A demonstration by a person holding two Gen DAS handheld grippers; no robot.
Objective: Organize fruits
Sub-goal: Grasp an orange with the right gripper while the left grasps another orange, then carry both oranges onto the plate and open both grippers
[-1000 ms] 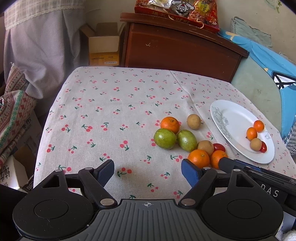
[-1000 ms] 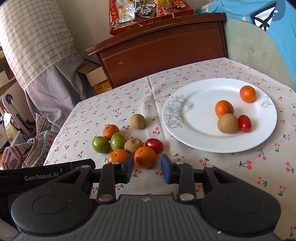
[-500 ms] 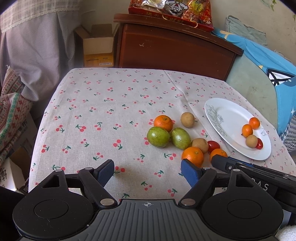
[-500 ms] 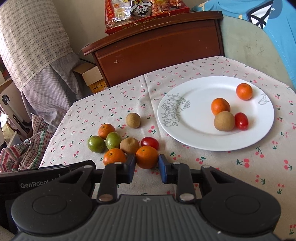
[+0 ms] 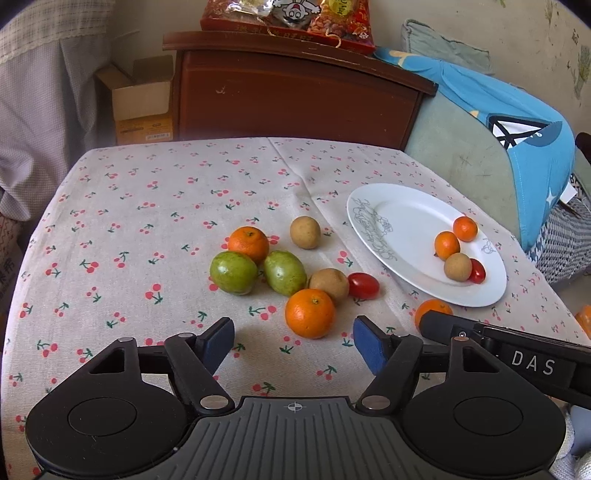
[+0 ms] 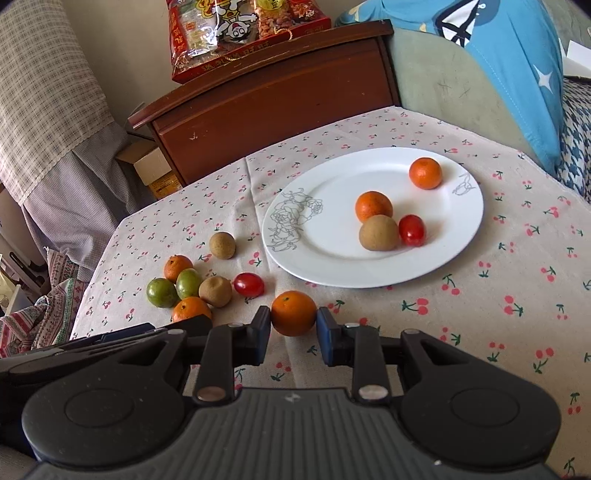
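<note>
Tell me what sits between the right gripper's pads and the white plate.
In the right wrist view, the right gripper is shut on an orange. Beyond it, only bare cherry-print tablecloth reaches the white plate.

Snack packets (image 6: 236,33) on wooden cabinet (image 6: 266,99)

Seven loose fruits cluster on the bench beside the white plate (image 6: 373,273) (four already on it); one orange mandarin (image 6: 294,313) sits apart, nearer.
</note>
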